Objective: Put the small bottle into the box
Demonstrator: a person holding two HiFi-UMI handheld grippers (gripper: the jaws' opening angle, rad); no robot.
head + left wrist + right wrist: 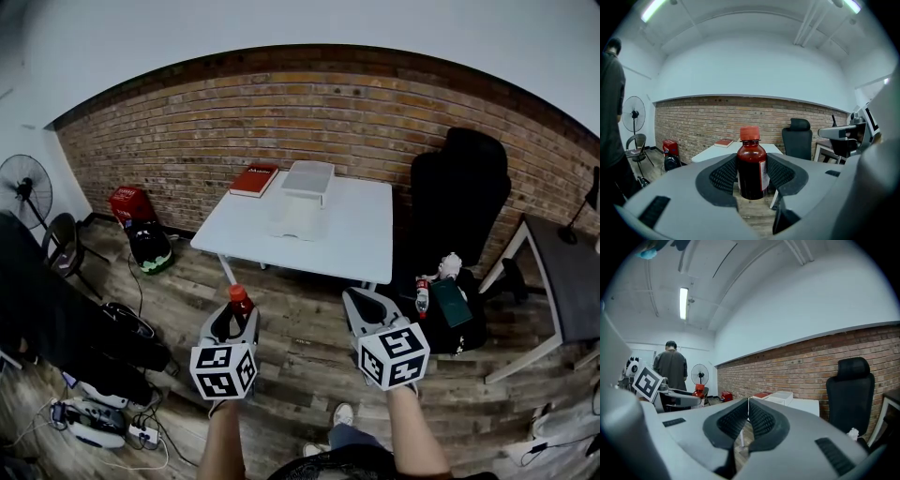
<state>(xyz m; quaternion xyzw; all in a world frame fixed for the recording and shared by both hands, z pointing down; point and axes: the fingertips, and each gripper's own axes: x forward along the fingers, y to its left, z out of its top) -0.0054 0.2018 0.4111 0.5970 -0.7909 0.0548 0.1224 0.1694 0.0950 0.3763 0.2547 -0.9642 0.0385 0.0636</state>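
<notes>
At the far left a black standing fan (23, 192) is seen by the brick wall (375, 112), and a red bag (129, 203) is set on the wooden floor (300, 375) near it. The left gripper (233, 327) is held low over the floor, well short of the table. Its jaws are closed against the two sides of a small dark-red bottle with a red cap (751, 165), which is held upright, with its neck and cap above the pads. Further back a white rectangular table (361, 239) is placed against the wall. A red book (254, 179) is laid at the table's far left corner, and just to the right of it a translucent white plastic box (302, 214) is set near the far edge, with a lid resting on top. The right gripper (362, 307) is held beside the left one, apart from it, also over the floor. Its jaws are brought together at the tips, and nothing is held between them. To the right of the table a black office chair (461, 192) is seen with small items lying on its seat, and a dark desk (562, 272) is cut off by the right edge.
</notes>
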